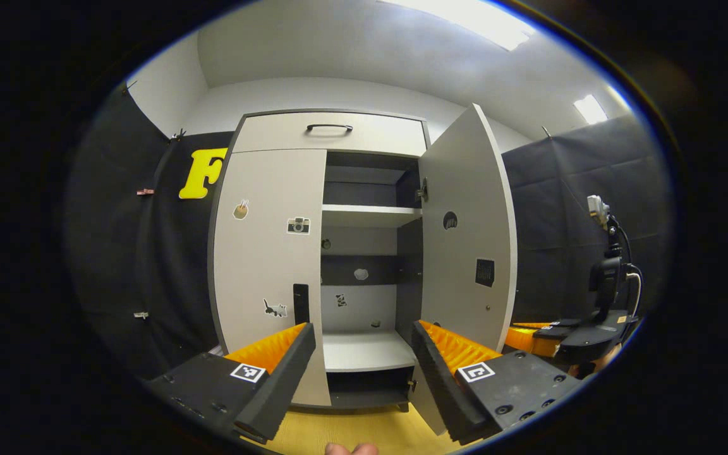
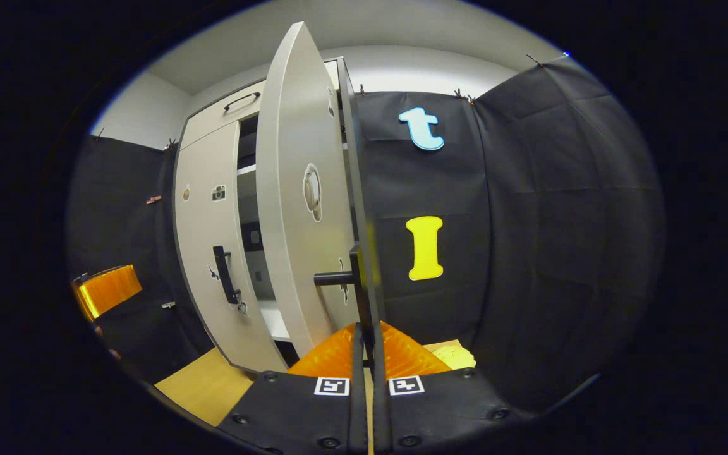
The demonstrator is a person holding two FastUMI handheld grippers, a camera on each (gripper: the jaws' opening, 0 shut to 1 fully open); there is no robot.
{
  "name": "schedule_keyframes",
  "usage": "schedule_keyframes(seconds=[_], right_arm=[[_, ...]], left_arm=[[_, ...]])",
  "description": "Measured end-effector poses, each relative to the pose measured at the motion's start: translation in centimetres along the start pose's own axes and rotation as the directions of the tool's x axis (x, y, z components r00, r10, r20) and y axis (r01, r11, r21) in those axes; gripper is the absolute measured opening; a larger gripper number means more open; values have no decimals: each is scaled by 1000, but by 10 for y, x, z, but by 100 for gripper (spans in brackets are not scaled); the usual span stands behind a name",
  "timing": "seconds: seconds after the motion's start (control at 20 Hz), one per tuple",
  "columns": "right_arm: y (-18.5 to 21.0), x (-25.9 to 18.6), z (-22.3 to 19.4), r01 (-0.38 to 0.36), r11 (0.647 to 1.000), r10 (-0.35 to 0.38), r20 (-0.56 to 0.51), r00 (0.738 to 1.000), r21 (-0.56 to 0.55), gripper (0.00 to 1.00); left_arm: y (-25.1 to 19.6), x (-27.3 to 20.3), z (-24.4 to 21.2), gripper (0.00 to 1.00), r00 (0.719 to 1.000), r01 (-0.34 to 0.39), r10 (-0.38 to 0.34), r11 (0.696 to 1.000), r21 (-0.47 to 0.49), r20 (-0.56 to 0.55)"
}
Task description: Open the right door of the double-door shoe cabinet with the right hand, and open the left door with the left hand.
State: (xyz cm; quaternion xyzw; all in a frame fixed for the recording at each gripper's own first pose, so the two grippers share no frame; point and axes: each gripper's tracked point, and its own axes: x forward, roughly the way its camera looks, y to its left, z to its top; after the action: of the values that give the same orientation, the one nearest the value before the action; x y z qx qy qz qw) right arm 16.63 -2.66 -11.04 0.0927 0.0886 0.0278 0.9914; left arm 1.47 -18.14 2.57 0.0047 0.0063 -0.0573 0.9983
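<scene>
One gripper [image 2: 364, 344] on door handle [image 2: 359, 297]

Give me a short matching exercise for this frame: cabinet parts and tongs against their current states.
Things:
1. right door
2. left door
3. left tongs
4. right tongs

States:
A. shut on the door handle
B. closed
C. open, holding nothing
D. swung open

Pairs: 1-D, 2-B, 3-C, 4-A
</scene>
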Motion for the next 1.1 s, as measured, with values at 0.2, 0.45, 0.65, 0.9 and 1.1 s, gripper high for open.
schedule_keyframes(seconds=[0.2,0.45,0.65,0.9,1.1], right_arm=[[-1,-10,3,7,1000,-7,23,1000,5,18],[1,-20,5,1,1000,-1,44,999,-3,48],[0,-29,3,23,1000,-23,39,999,8,96],[5,-32,8,25,1000,-25,47,999,4,97],[14,-31,18,4,1000,-2,80,997,-21,97]], left_arm=[[-9,15,-5,94,1000,14,-14,1000,7,-16],[5,51,-13,94,999,0,1,1000,12,-45],[35,85,-11,94,998,-53,54,998,40,-32],[73,129,-19,95,993,-117,119,992,55,-28],[90,167,-38,95,990,-129,133,989,69,-56]])
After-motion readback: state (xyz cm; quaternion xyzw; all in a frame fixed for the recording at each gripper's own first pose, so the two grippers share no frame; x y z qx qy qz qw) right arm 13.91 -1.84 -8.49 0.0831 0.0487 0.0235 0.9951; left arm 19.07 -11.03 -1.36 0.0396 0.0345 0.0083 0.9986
